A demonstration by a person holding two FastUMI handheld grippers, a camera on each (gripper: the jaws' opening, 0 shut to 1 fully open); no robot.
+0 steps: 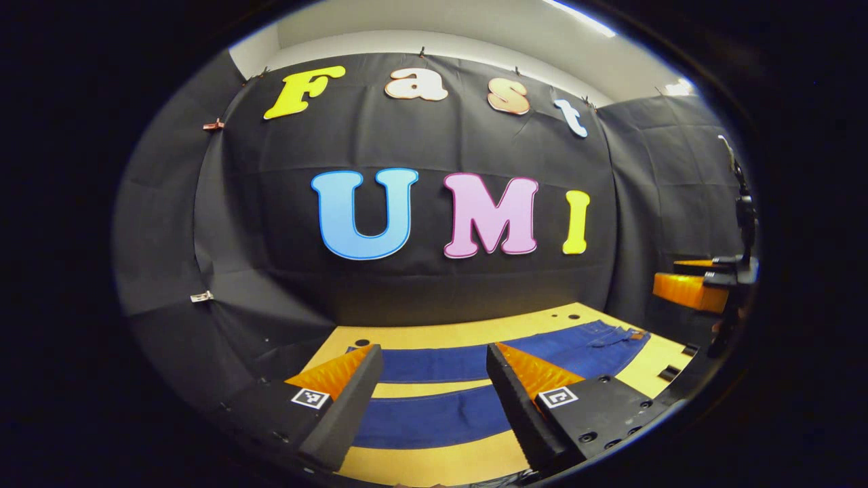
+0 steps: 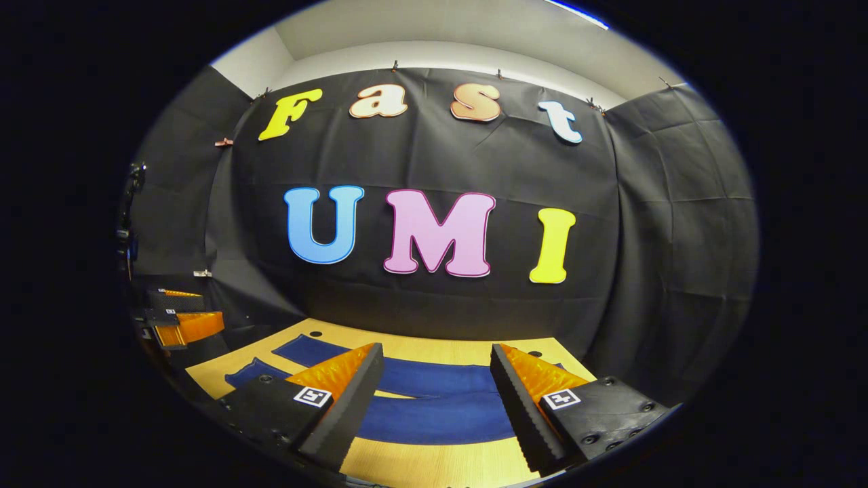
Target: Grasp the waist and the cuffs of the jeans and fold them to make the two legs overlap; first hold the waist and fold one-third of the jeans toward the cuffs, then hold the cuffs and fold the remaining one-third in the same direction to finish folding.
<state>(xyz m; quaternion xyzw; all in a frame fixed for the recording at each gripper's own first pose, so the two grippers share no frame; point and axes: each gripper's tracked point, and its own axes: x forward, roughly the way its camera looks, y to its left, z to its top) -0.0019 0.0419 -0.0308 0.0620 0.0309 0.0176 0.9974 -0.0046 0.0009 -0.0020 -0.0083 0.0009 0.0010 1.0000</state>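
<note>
While jeans (image 1: 434, 390) lie flat below, left gripper (image 1: 434, 352) agape, right gripper (image 2: 436, 352) agape.

Light wooden tabletop (image 1: 434, 335) with round holes, black cloth backdrop (image 1: 420, 135) hung by clips, white ceiling (image 2: 441, 27)

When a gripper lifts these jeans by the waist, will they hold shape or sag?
Probably sag: the jeans lie flat and limp on the table, legs spread apart. Denim looks thick, so likely heavyish, dragging rather than sliding. Both grippers are open above them.
</note>
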